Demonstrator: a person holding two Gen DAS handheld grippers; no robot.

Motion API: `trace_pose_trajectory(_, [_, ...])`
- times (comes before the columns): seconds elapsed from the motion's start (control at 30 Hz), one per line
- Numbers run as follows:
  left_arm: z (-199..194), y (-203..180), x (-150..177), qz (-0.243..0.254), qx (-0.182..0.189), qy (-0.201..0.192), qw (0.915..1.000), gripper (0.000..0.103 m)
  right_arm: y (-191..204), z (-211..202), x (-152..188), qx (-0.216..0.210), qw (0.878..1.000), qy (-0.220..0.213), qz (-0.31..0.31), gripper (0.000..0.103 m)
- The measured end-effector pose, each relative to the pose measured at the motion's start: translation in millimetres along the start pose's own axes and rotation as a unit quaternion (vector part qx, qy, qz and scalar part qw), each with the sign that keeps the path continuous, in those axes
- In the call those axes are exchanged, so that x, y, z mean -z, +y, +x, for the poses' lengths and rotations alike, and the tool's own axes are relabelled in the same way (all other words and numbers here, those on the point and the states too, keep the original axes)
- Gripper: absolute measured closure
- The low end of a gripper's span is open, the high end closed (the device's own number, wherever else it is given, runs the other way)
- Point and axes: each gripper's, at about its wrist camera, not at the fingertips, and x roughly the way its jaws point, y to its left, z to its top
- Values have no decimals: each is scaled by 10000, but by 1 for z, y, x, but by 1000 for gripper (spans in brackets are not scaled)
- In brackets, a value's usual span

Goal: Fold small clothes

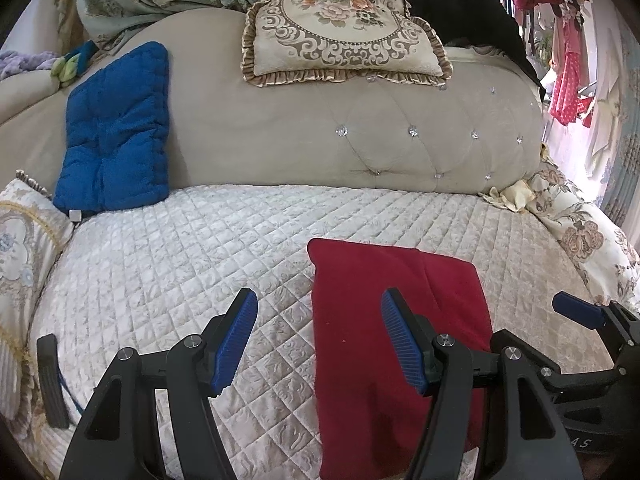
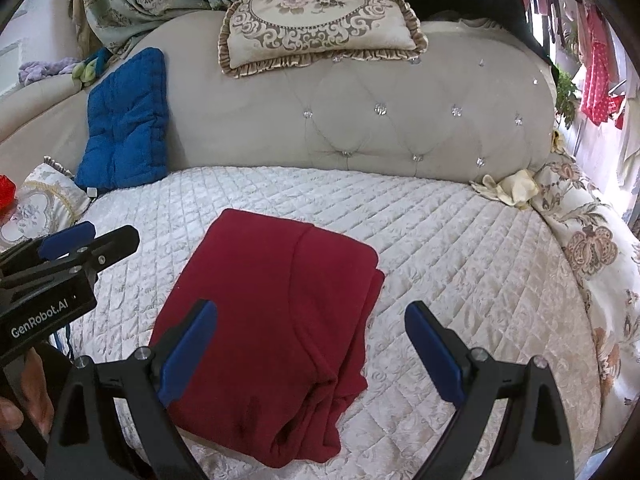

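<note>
This is a home bedroom — a bed with a quilted cover [image 2: 440,248], a tufted headboard [image 2: 400,120] with crystal buttons, an ornate floral cushion [image 2: 320,12] and a blue cushion [image 2: 124,120]. Clothes [image 1: 568,76] hang at the right — near bright daylight.

"GenRobot.AI" is showing in white letters on the black body of the left gripper [image 2: 66,240], seen at the left edge of the right wrist view. Partial letters "AS" are showing on the right gripper [image 1: 576,312] body; rest is cut off.

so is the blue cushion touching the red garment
Apart. The right wrist view shows bare quilted cover between the blue cushion and the red garment.
</note>
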Motion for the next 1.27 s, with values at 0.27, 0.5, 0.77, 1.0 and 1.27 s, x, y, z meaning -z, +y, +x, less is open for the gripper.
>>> trace_pose_trajectory(0.27, [13,0,1,-20,-11,98,9999,59,-8,11,0,-57,9999,88,128,6])
trace_pose_trajectory(0.5, [20,-3,2,-9,39,148,9999,59,-11,18,0,-25,9997,156,161,6])
trace_pose_trajectory(0.77, [26,-1,2,-68,56,246,9997,59,-10,26,0,22,9996,257,151,6])
trace_pose_trajectory(1.0, [32,-1,4,-66,60,294,9995,59,-12,33,-1,37,9993,327,150,6])
trace_pose_trajectory(1.27, [36,1,5,-44,203,178,9996,59,-14,41,0,31,9990,415,172,6])
